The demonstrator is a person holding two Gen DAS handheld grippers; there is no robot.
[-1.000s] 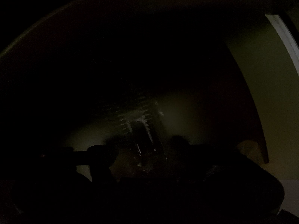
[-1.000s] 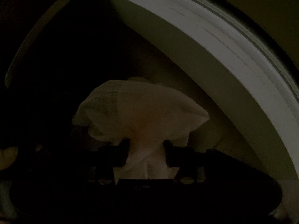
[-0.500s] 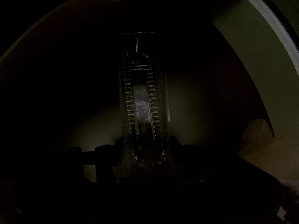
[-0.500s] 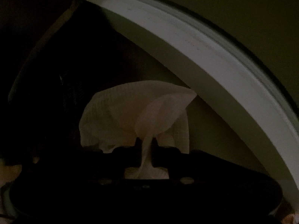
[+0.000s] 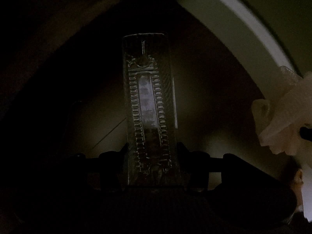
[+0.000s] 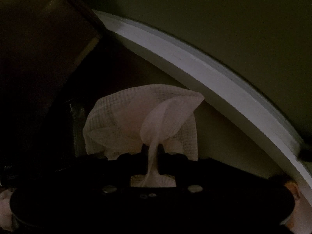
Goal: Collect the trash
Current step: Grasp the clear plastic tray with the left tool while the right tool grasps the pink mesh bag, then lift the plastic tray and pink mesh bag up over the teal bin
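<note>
The scene is very dim. My left gripper point(image 5: 151, 156) is shut on a clear plastic blister tray point(image 5: 149, 105), long and ribbed, which stands upright between the fingers. My right gripper point(image 6: 153, 152) is shut on a crumpled white paper tissue point(image 6: 136, 117) that fans out above the fingertips. The tissue also shows at the right edge of the left wrist view point(image 5: 288, 120), next to the tray.
A white baseboard point(image 6: 195, 66) curves along a greenish wall point(image 6: 214, 15) behind both grippers; it also shows in the left wrist view point(image 5: 243, 19). A dark piece of furniture point(image 6: 39, 48) fills the left. The rest is too dark to make out.
The left gripper closed on the plastic tray and lifted it upright. The right gripper closed tight on the tissue. Both views tilted up toward the wall.
</note>
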